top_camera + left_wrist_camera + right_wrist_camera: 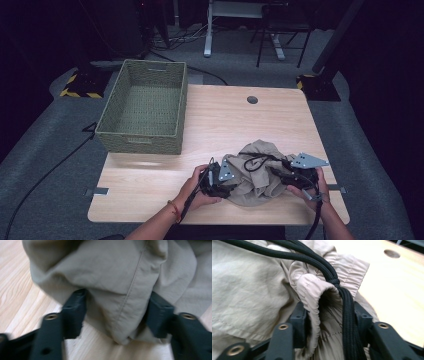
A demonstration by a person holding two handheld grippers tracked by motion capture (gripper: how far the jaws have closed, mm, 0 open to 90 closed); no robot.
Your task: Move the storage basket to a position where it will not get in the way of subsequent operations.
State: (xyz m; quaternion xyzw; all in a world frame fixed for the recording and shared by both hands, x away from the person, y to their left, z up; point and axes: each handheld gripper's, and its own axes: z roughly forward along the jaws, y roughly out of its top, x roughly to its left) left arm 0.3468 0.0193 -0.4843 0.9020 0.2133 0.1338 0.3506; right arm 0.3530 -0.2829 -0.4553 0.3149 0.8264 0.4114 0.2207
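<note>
tongs point(116, 315) – both – on beige garment point(260, 172)

— Pale wood surface point(150, 172), round cable hole point(252, 100) near far edge. Grey carpet floor point(40, 150) all around.
— Dark beyond. White desk leg point(208, 30) and black chair point(280, 25) at back; yellow-black striped bases point(80, 85) at both far corners; cables point(185, 35) across floor.

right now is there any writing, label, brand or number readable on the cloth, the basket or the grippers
None: no text reads on the beige garment, its black drawstring, the woven basket, the table, the left gripper or the right gripper.
</note>
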